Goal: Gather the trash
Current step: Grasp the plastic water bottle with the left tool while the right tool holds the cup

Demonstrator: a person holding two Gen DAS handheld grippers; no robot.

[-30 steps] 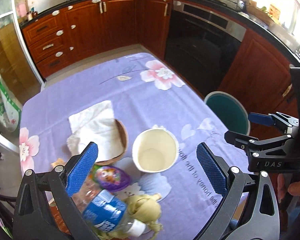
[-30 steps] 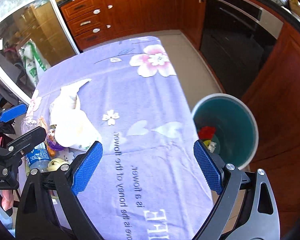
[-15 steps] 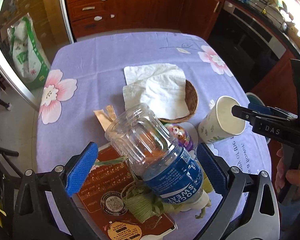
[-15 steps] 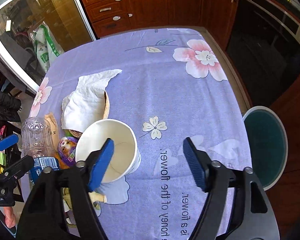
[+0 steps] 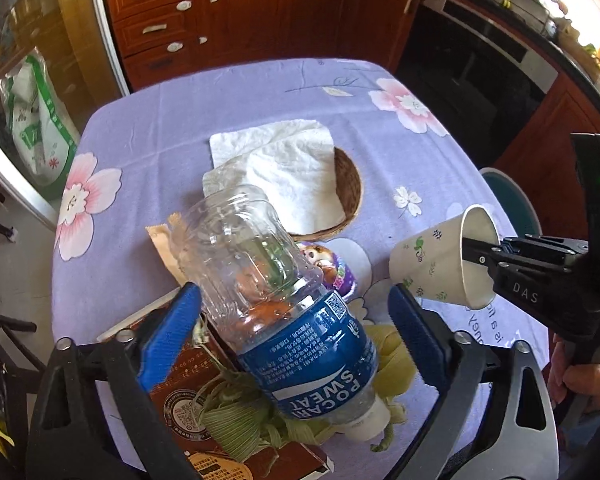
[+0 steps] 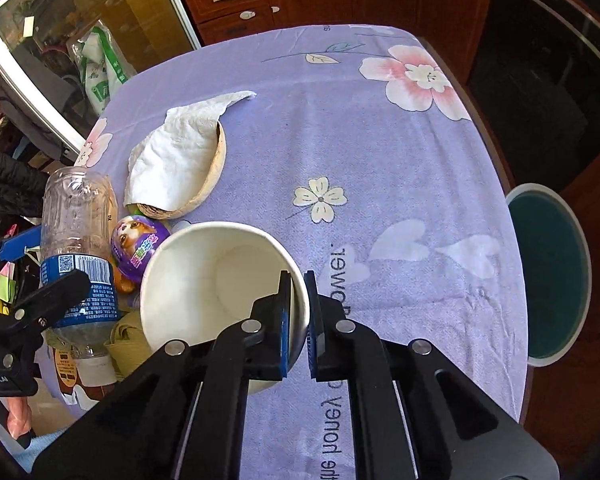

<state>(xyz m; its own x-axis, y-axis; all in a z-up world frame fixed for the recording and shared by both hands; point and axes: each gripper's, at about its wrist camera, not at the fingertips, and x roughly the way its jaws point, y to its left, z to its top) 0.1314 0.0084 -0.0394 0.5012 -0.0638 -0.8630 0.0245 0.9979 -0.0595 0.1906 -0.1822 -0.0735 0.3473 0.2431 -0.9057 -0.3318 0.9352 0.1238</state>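
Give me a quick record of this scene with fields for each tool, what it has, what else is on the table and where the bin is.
right tool: shut on the rim of the paper cup
left tool: closing, astride the plastic bottle, pads not yet pressing
table: purple floral cloth
other items: napkin over a woven dish, purple toy egg
bin: teal, beside the table

I see reddish wooden cabinets (image 5: 236, 12) with pale handles behind the lilac, flower-printed surface (image 6: 380, 152), a black built-in oven (image 5: 480, 76) on the right, and a glass door (image 6: 72, 40) on the left.
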